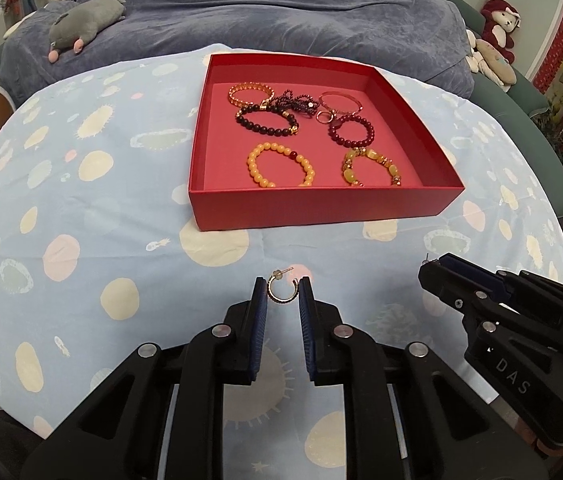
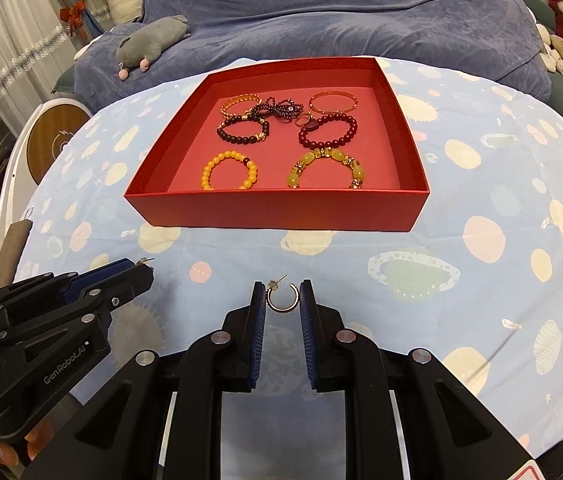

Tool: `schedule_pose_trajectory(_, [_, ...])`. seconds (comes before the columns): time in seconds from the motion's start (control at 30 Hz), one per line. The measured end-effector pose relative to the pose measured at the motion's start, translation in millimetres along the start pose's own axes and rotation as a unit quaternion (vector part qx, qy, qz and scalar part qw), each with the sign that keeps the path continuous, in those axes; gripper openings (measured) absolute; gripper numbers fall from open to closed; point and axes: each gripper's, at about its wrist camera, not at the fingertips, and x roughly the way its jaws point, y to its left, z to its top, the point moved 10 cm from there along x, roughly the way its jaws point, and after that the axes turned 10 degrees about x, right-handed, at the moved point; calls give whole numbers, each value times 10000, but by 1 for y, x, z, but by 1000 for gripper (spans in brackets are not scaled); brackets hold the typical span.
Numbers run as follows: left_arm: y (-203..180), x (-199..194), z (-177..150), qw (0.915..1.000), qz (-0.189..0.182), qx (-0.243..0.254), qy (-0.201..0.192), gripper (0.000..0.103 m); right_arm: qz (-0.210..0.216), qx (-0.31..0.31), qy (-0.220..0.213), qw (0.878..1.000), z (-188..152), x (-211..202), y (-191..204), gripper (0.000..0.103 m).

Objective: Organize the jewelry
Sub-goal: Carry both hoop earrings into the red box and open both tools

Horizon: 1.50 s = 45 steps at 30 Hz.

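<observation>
Mostly done: beaded bracelets, bangles and ring already in the shallow red cardboard box (image 1: pixel 321 208). Left gripper (image 1: pixel 282 294) and right gripper (image 2: pixel 282 294) jaws each clenched on a small gold hoop earring (image 1: pixel 281 292) (image 2: pixel 280 297), above the tabletop (image 1: pixel 81 240), short of box. Remaining: drop both in.

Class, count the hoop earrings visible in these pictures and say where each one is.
2. One hoop earring is pinched in the left gripper; the other is in the right gripper. More may hide among the box's jewelry.

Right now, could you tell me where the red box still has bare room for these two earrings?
The red box is bare along its left wall, beside the orange bead bracelet, and along its right wall, beside the yellow stone bracelet. The back is crowded with overlapping bracelets around the dark bead tangle.
</observation>
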Motion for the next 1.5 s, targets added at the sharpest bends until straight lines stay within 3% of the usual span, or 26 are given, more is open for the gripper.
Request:
schedule_pose_trajectory(0.43, [-23, -48, 21, 9990, 145, 313, -275, 16, 116, 41, -320, 9994, 6, -51, 5, 17])
schedule_pose_trajectory(0.9, [-51, -91, 25, 9976, 1, 531, -454, 16, 228, 62, -611, 9979, 8, -104, 7, 17])
schedule_pose_trajectory(1.23, [-51, -91, 58, 9966, -8, 548, -610, 16, 258, -3, -753, 9968, 42, -100, 14, 17])
schedule_pose_trajectory(1.5, [-33, -63, 104, 9969, 93, 454, -640, 16, 194, 57, -806, 9965, 89, -71, 12, 17])
